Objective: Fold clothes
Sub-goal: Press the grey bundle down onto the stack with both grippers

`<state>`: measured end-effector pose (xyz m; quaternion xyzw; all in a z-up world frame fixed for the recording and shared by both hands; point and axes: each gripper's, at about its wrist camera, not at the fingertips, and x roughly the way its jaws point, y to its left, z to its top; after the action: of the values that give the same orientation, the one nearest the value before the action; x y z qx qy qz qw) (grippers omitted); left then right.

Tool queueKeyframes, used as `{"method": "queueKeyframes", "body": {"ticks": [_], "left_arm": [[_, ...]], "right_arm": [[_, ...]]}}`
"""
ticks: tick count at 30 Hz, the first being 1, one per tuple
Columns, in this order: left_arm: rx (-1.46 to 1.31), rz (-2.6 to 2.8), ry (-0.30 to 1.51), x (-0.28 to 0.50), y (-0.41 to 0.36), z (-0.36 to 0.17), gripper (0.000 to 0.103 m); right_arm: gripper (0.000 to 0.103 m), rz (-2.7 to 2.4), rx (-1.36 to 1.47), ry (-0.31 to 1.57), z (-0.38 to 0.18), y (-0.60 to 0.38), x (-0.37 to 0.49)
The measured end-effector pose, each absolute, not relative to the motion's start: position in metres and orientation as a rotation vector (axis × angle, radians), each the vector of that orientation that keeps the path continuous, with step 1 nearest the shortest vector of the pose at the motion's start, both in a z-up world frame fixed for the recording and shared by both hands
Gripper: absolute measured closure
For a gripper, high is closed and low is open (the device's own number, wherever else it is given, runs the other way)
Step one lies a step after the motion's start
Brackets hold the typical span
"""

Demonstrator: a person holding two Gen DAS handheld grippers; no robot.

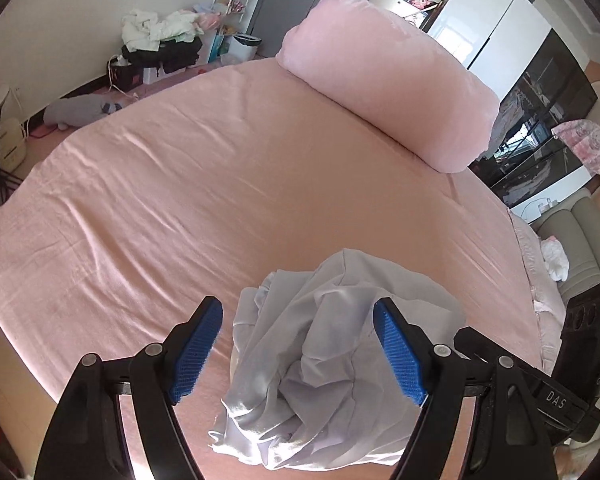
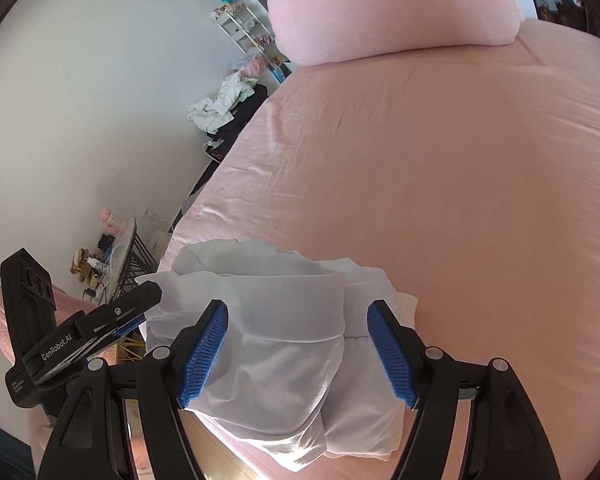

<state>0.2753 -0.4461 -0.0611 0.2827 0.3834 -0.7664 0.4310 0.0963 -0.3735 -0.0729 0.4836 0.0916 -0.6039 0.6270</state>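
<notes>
Lying crumpled near the bed's [image 1: 180,200] front edge, a pale lavender-grey garment [image 1: 324,360] is recorded as a bunched heap with no clear long axis or heading. A large folded pink duvet [image 1: 388,92] is noted at the far right corner, well apart. Beyond the far left edge, a pile of white and dark clothes [image 1: 160,40] is seen on the floor. The left gripper [image 1: 298,350] is held released above the heap, nothing pinched. The right gripper [image 2: 298,350] is likewise spread, its blue pads [image 2: 204,356] clear of the cloth below.
</notes>
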Motion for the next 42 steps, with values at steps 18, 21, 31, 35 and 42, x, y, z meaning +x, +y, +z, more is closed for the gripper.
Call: {"method": "queueKeyframes", "body": {"ticks": [18,21,31,35,42], "left_arm": [[0.813,-1.876,0.96,0.256,-0.485,-0.117,0.044],[0.826,-1.879,0.933,0.255,-0.484,-0.113,0.043],[0.928,-1.802,0.811,0.248,-0.481,-0.11,0.018],[0.955,-1.783,0.797,0.242,-0.481,-0.121,0.018],[0.767,-1.728,1.227,0.278,-0.491,-0.122,0.018]], "right_arm": [[0.061,-1.433,1.284,0.275,-0.134,-0.426,0.076],[0.06,-1.418,1.299,0.242,-0.138,-0.425,0.074],[0.037,-1.349,1.403,0.021,-0.147,-0.397,0.061],[0.031,-1.357,1.466,0.138,-0.162,-0.403,0.07],[0.029,-1.282,1.501,0.063,-0.158,-0.398,0.057]]}}
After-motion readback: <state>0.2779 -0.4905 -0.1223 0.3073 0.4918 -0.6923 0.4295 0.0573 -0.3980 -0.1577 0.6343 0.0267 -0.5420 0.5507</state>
